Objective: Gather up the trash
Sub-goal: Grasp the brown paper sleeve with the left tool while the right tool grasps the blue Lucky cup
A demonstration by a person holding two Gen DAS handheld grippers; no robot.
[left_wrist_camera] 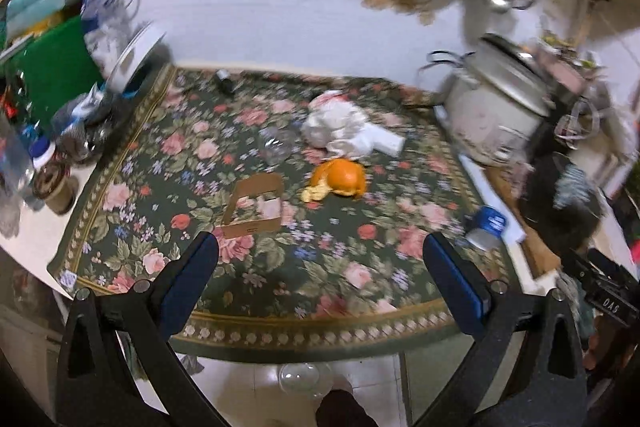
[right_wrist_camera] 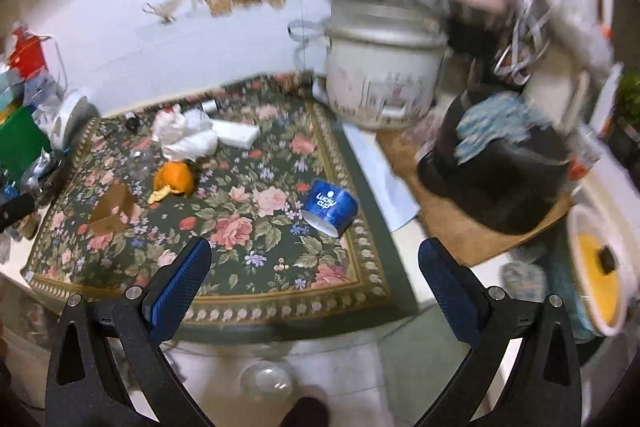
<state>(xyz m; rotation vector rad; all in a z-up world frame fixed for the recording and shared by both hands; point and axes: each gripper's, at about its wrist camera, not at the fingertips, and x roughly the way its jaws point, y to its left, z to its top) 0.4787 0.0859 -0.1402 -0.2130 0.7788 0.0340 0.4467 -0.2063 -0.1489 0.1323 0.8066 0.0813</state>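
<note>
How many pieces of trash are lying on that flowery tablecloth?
5 that I can make out: cardboard piece at the near left, orange peel mid-cloth, crumpled white bag behind it, clear plastic cup beside that, blue paper cup at the right. Blur may hide more.

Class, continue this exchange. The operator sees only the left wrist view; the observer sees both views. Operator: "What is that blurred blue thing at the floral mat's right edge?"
Observer: A blue paper cup; its label reads "Lucky cup".
Operator: Is it standing?
Observer: No, it lies on its side on the floral mat, white opening towards the camera.
Operator: Is the right gripper holding anything?
Observer: No, the right gripper is open and empty, near the mat's front border.
</note>
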